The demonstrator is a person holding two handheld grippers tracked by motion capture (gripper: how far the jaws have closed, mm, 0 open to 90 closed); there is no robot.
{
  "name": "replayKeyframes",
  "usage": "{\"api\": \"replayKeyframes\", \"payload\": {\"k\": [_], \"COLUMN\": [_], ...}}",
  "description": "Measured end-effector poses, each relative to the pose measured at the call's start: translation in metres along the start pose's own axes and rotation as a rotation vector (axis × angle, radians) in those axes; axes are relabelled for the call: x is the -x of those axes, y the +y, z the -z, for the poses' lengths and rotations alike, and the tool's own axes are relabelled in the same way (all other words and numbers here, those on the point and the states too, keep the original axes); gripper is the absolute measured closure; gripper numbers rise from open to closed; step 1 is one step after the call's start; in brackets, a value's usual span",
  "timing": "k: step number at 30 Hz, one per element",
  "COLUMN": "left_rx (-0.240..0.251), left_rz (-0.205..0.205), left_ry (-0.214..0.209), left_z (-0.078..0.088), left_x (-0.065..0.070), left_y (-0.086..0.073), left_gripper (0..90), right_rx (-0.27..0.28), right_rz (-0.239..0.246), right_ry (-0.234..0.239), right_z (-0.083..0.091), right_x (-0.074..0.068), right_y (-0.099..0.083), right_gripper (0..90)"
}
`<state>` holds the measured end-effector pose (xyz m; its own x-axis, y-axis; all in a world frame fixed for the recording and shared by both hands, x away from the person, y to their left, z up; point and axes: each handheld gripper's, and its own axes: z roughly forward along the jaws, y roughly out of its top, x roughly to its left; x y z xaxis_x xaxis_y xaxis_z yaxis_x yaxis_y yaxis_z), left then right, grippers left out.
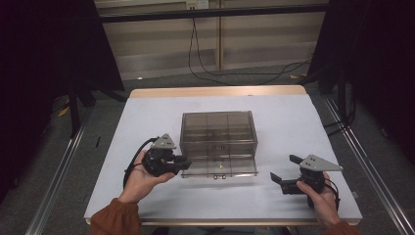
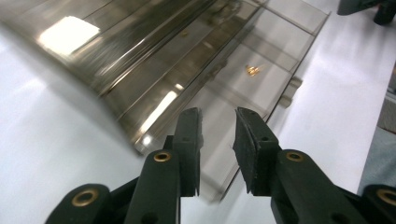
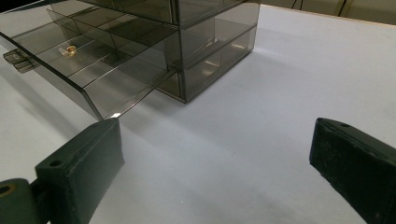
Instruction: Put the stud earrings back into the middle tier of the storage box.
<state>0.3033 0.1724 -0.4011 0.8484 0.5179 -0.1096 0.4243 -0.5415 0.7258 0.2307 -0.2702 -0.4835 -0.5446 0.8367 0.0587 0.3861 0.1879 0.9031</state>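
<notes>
- Smoky transparent drawer cabinet (image 1: 219, 134) standing near the middle of the white table (image 1: 147, 122), its bottom drawer (image 1: 220, 169) pulled out toward the person
- Small brass-coloured part (image 1: 220, 165) lying in a middle compartment of the open drawer; the same part seen in the left gripper view (image 2: 252, 70) and in the right gripper view (image 3: 70, 50)
- Two small handles (image 3: 16, 59) projecting from the drawer's front wall
- Left gripper (image 1: 185, 161) held level at the drawer's left front corner, jaws pointing toward the cabinet; whether they touch the drawer cannot be told from the high view
- Left gripper view (image 2: 217, 135): jaws parted by a narrow gap, nothing pinched between the pads, the drawer's corner wall just beyond the tips
- Right gripper (image 1: 285, 170) resting on the table to the right of the cabinet, well apart from it, jaws spread wide and holding nothing
- Right gripper view (image 3: 219, 154): bare table between the two widely separated jaws, the open drawer beyond the left jaw
</notes>
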Motion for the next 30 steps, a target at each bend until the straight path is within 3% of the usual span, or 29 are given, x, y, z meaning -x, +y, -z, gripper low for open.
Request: {"api": "replayKeyframes", "payload": {"k": [6,12,14,18,27,30], "left_rx": [0.028,-0.051,-0.107,-0.165,-0.275,-0.325], "left_rz": [0.041,0.023,0.009,0.008,0.005,0.024], "left_ry": [0.023,0.06,0.079,0.098,0.097,0.086], "left_z": [0.012,0.015,0.016,0.016,0.014,0.008], "left_x": [-0.007,-0.016,-0.02,-0.028,-0.041,-0.045], "left_y": [-0.02,-0.037,-0.042,-0.047,-0.051,-0.051], "left_gripper": [69.9,74.5,74.9,75.8,76.1,76.5], "right_rx": [-0.004,-0.003,-0.003,-0.005,-0.008,-0.008], "right_rz": [-0.002,0.005,0.006,0.009,0.008,0.01], "right_ry": [-0.002,-0.001,0.0,0.001,0.0,-0.002], "right_z": [0.0,0.0,0.0,-0.001,-0.001,-0.001], "right_x": [0.0,0.0,0.0,0.0,0.0,0.0], "right_y": [0.0,0.0,0.0,0.0,0.0,0.0], "right_gripper": [2.1,2.1,2.1,2.1,2.1,2.1]}}
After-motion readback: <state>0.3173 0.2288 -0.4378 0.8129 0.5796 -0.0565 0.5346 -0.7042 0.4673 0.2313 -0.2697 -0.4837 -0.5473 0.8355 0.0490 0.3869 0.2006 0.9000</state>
